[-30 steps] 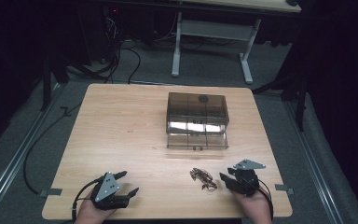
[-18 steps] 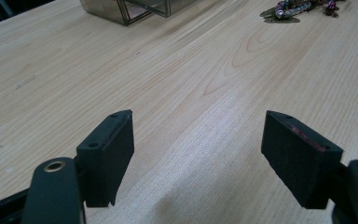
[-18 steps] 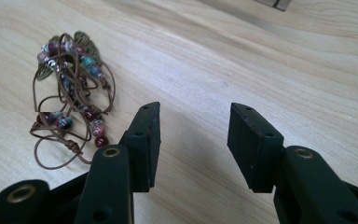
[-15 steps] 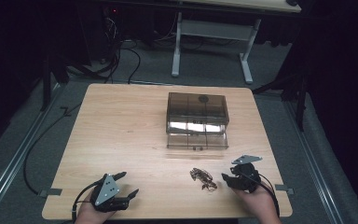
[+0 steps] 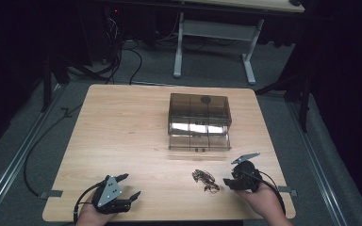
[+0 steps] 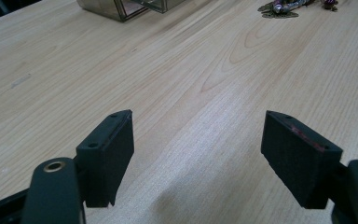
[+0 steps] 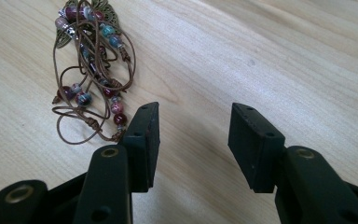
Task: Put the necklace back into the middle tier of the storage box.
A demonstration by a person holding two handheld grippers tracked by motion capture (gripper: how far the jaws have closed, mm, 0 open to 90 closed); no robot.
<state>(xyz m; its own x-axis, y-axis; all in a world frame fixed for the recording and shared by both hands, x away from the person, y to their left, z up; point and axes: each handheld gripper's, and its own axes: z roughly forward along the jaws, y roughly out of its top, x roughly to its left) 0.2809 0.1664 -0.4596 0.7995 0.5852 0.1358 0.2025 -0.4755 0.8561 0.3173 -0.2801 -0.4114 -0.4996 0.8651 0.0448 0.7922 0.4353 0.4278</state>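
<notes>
A tangle of brown cord with coloured beads [image 5: 205, 180] lies on the wooden table [image 5: 122, 132] near its front edge. My right gripper [image 5: 228, 181] rests just right of it, pointing left. In the right gripper view the beaded cord [image 7: 91, 70] lies ahead and left of the right gripper [image 7: 193, 121]. Its jaws have just been opening, with only bare wood between them. My left gripper [image 5: 129, 185] sits at the front left, open and empty. From the left gripper [image 6: 198, 135] the beaded cord [image 6: 286, 7] is far off at the top right.
A smoky see-through box [image 5: 199, 120] with small drawers stands mid-table, behind the beads, and its corner [image 6: 121, 5] shows from the left gripper. Bare wood stretches across the left half. Cables and another table's legs [image 5: 179, 47] are on the floor beyond.
The right hand has shifted slightly and its top plate has tilted. The left gripper, the beads and the box stay where they were.
</notes>
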